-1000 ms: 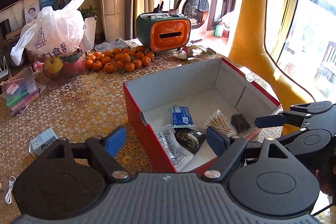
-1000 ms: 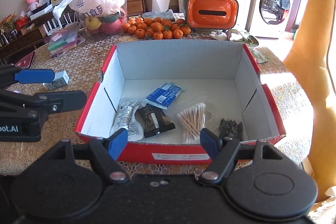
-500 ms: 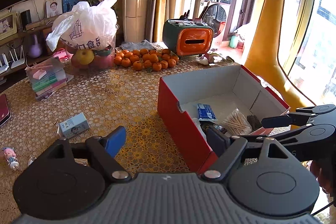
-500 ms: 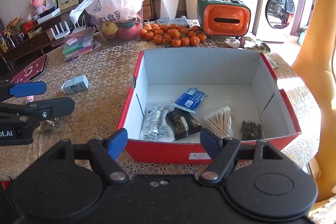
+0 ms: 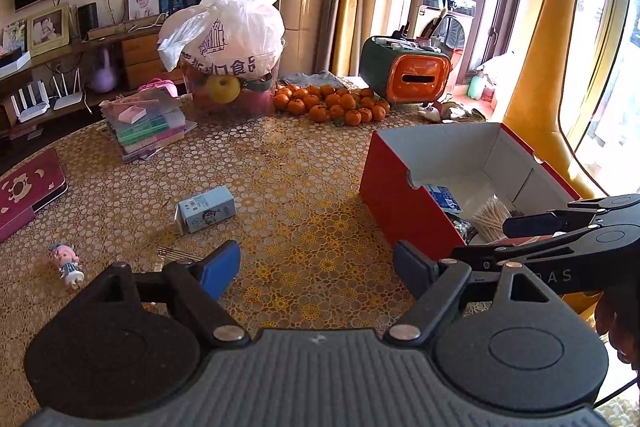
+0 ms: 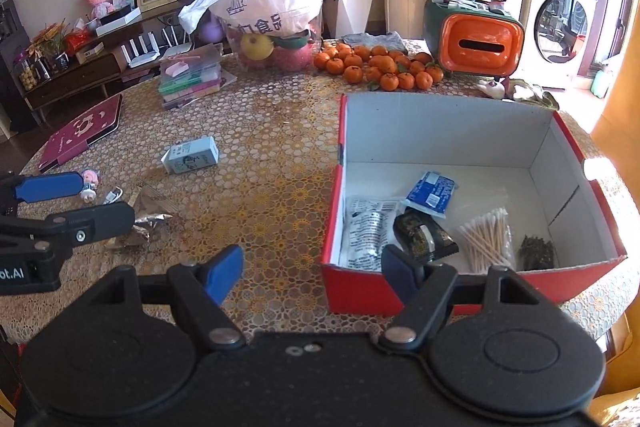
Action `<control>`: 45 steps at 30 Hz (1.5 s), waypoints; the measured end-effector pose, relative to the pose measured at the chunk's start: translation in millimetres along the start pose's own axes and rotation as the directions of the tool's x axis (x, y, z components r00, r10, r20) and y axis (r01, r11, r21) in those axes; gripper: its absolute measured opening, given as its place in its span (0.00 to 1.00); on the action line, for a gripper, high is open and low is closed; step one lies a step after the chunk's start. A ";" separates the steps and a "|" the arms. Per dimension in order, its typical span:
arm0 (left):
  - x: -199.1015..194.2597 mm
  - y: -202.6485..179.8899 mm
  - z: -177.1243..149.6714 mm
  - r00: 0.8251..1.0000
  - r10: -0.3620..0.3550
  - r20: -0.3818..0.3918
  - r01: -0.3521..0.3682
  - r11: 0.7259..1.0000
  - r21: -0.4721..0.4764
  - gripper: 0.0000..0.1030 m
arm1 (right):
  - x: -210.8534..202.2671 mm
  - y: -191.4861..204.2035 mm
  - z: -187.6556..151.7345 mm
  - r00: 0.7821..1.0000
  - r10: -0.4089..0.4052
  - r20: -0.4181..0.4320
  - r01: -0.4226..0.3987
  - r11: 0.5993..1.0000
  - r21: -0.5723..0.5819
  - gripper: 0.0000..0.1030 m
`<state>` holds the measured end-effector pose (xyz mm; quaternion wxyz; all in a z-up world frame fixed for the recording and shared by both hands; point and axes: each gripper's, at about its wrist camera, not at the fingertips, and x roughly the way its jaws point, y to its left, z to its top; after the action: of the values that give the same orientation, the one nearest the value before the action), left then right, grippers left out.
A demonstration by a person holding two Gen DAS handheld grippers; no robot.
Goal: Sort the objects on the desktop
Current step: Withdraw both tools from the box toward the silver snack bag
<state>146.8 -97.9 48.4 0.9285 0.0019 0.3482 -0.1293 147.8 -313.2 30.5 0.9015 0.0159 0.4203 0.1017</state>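
Red cardboard box (image 6: 472, 147) stands on the bench (image 5: 280, 187), ahead and to the right of the left gripper (image 5: 316, 267), whose jaws are spread with nothing between them. The right gripper (image 6: 312, 271) has its jaws spread and empty too, with the box wall just beyond its right jaw. I count five things in the box: one blue packet (image 6: 430, 193), one white pouch (image 6: 366, 231), one dark sachet (image 6: 424, 237), one bundle of cotton swabs (image 6: 488, 237) and one small dark heap (image 6: 538, 251). Loose things lie ahead and left of the left jaws: one pale blue carton (image 5: 206, 213), its long axis running across the view, one little doll (image 5: 66, 263), one crumpled foil wrapper (image 6: 144, 219). I judge the left hand nearer to them.
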 end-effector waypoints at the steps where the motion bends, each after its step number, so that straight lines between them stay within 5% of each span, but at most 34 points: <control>1: -1.7 3.9 -1.8 1.000 0.004 0.001 -0.004 1.000 -0.005 0.81 | 1.8 4.6 0.5 1.000 0.003 -0.002 -0.003 1.000 -0.005 0.74; 19: -18.2 73.1 -36.0 0.995 0.095 0.012 -0.094 0.992 -0.084 0.81 | 44.6 72.6 7.0 0.996 0.075 -0.045 -0.078 0.995 -0.060 0.74; 39: 6.6 117.3 -75.4 0.987 0.155 -0.043 -0.160 0.977 -0.144 0.81 | 87.7 123.6 28.9 0.989 0.128 -0.079 -0.136 0.984 -0.116 0.74; 45: 15.0 123.8 -82.9 0.983 0.175 -0.048 -0.180 0.971 -0.156 0.95 | 98.8 130.8 35.5 0.986 0.143 -0.088 -0.153 0.980 -0.130 0.74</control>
<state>134.0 26.0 -34.7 0.9275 -0.0392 0.3714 -0.0176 214.5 -163.7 -6.1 0.8734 -0.0185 0.4448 0.1976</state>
